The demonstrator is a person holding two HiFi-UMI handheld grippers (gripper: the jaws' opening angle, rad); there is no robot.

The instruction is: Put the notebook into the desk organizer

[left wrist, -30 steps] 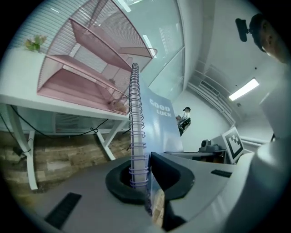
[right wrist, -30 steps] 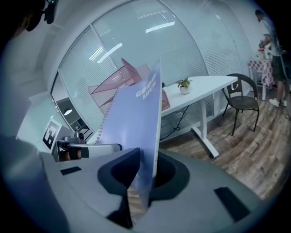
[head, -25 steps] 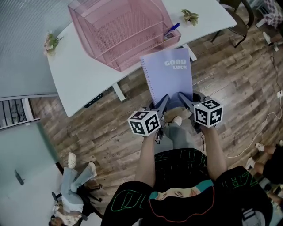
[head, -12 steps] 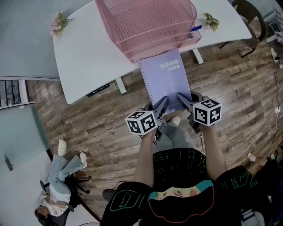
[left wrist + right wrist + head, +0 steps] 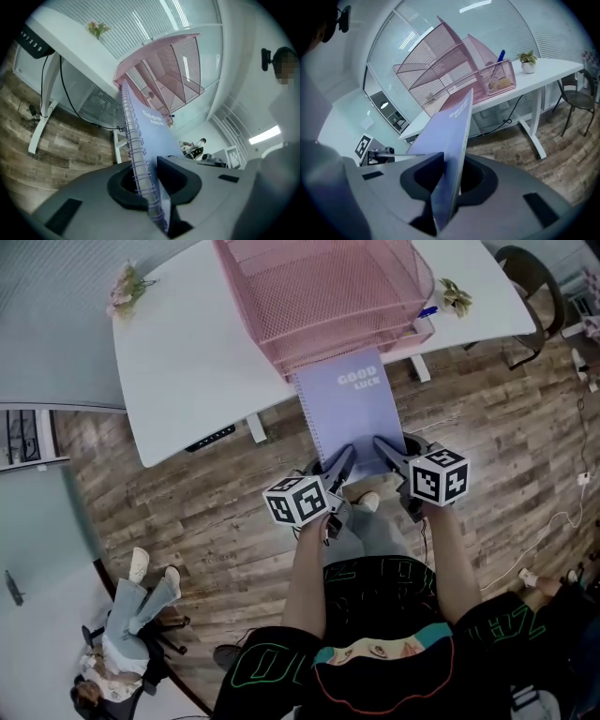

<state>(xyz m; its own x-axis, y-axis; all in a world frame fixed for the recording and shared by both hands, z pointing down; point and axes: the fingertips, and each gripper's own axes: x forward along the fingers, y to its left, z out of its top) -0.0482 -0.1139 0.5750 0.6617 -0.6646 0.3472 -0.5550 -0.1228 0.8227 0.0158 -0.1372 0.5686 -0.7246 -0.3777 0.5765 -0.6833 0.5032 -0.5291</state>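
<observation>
A lilac spiral notebook (image 5: 352, 404) is held out flat between both grippers, its far edge at the front of the pink mesh desk organizer (image 5: 323, 296) on the white table (image 5: 187, 362). My left gripper (image 5: 343, 456) pinches the near corner on the spiral side; the notebook (image 5: 150, 136) runs up from between the pads of the left gripper (image 5: 149, 180) toward the organizer (image 5: 173, 70). My right gripper (image 5: 382, 444) grips the other near corner, and its jaws are opening slightly with the notebook (image 5: 452, 126) still pressed between them. That view has the right gripper (image 5: 447, 180) below the organizer (image 5: 440, 61).
Small potted plants (image 5: 128, 287) (image 5: 457, 296) stand at the table's two ends. A blue pen (image 5: 427, 310) sticks out of the organizer's side cup. A chair (image 5: 525, 277) is at the far right. A person (image 5: 122, 643) sits at lower left on the wood floor.
Both grippers have carried the notebook forward; its far edge went from short of the table to the organizer's front. The hold on it is unchanged.
</observation>
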